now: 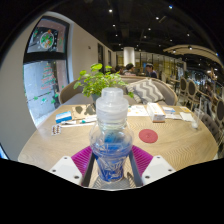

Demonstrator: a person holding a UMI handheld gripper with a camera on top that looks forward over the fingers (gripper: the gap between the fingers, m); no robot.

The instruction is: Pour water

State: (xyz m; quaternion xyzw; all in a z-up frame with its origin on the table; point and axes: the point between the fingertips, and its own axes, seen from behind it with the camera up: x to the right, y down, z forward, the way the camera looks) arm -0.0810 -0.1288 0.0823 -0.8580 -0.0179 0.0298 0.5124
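Gripper: the two-finger gripper (111, 166) sits at the 6 o'clock side of the view, its white finger bodies flanking a bottle, its magenta pads (82, 157) facing inward.
Claw state: pinching the bottle; both pads press against the bottle's lower sides, one at 9 o'clock of it, one at 3 o'clock.
Bottle: a clear plastic water bottle with a ribbed body and a pale cap (111, 134) stands upright between the fingers, its cap toward 12 o'clock; a blue tint shows in its lower half.
Table: a round light wooden table (178, 145) spreads beyond the fingers.
Coaster: a small flat red disc (148, 135) lies on the table at 2 o'clock of the bottle, apart from it.
Plant: a leafy green plant (97, 80) rises behind the bottle at about 11 o'clock, partly hidden by the bottle's neck.
Papers: white and blue printed sheets (70, 118) lie on the table's far side at 10 o'clock of the bottle; more pale items (172, 113) lie at 2 o'clock, too small to tell.
Chairs: padded seats (150, 88) stand past the table's far rim.
Wall: a framed picture (44, 40) hangs at 10 o'clock, above a glass panel.
Ceiling: dark, dotted with small lights (110, 12).
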